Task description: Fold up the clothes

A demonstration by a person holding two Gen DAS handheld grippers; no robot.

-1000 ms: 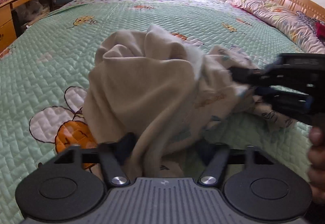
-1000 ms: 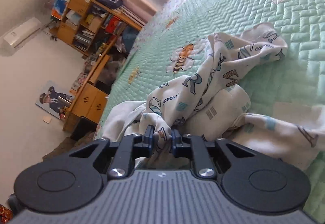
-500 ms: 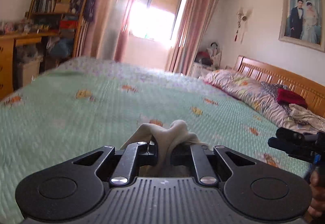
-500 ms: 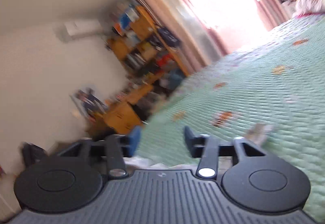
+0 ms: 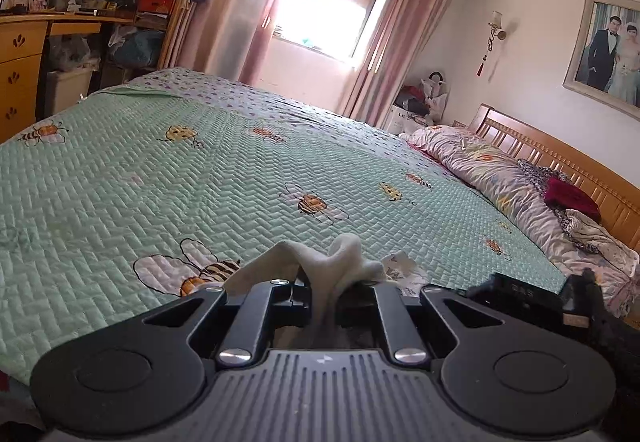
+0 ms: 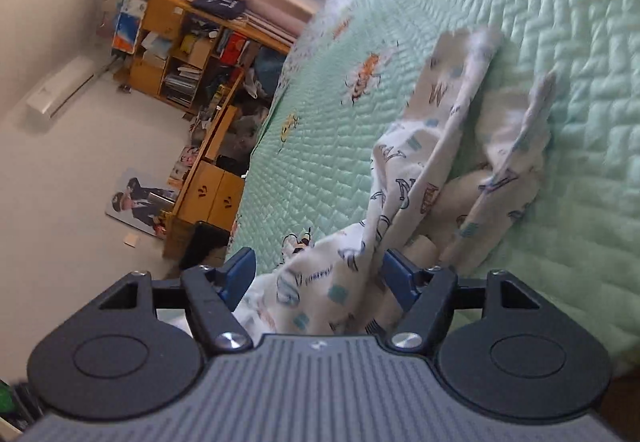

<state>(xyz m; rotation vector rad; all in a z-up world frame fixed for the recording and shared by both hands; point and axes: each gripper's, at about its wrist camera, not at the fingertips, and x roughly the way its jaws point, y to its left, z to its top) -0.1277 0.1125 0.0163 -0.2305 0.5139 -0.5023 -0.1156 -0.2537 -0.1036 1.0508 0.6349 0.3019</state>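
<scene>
A beige cloth point(image 5: 332, 270) is pinched tight in the left claw point(image 5: 323, 296) and held up over the bed point(image 5: 200, 177), while the printed cloth point(image 6: 420, 177) lies between the spread fingers of the right claw point(image 6: 316, 274), so a corner should be grabbed next.

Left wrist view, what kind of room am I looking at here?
Most likely a home bedroom. A wide bed under a green quilted bedspread fills the view, with a wooden headboard and rumpled bedding along it. Pink curtains frame the window, and a framed portrait hangs on the wall.
</scene>
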